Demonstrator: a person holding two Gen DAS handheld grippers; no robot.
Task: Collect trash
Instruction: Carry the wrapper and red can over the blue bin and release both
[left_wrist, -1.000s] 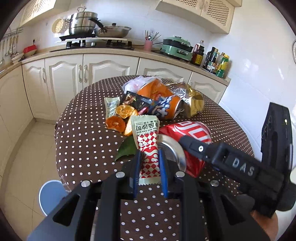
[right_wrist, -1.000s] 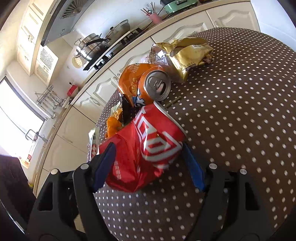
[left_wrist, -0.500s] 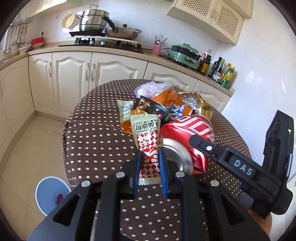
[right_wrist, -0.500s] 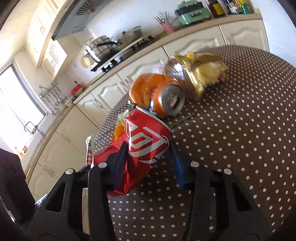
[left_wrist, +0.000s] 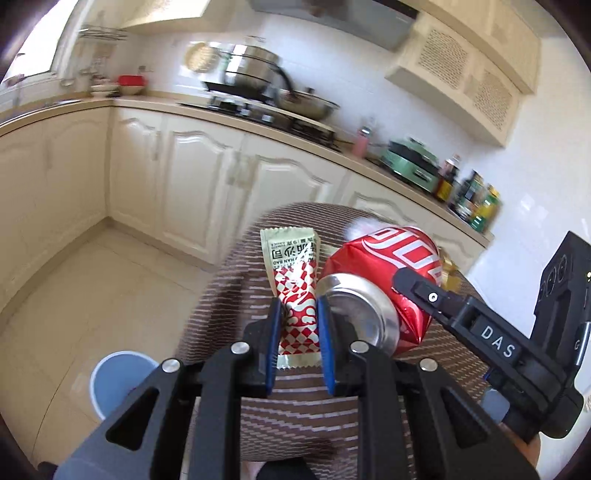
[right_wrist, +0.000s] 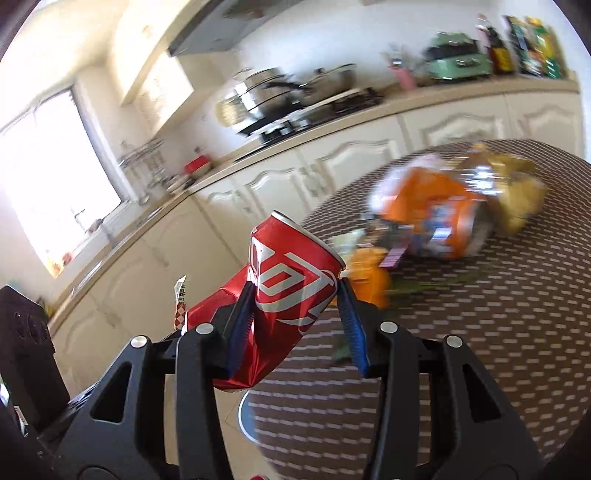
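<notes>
- The left gripper (left_wrist: 297, 332) has its jaws pinched on a snack wrapper (left_wrist: 295, 280), a cream and red-checked sachet that stands up from between the blue pads in the centre of the left wrist view.
- The right gripper (right_wrist: 297, 325) has its jaws clamped across a crushed red can (right_wrist: 284, 291); both pads press into its dented sides, and the can's top rim points to the upper middle of the right wrist view.
- In the left wrist view the same can sits just right of the wrapper, silver base toward the camera, with the right gripper's black body reaching in from the lower right.
- Both pieces hang clear of the brown dotted table (right_wrist: 480, 332), so the step in hand looks like the carry: two pieces of trash picked up and on their way to disposal.
- A blue bin (left_wrist: 118, 384) stands on the tiled floor at the lower left of the left wrist view, beside the table edge; a sliver of its rim shows below the can in the right wrist view.
- More trash remains on the table at the right of the right wrist view: an orange can (right_wrist: 439, 218), a gold foil bag (right_wrist: 517, 199) and orange peel (right_wrist: 369, 277), all blurred.
- The next move probably calls for bringing both grippers over the bin's mouth, then letting go one at a time, the thin wrapper from close above so that it does not drift onto the floor.
</notes>
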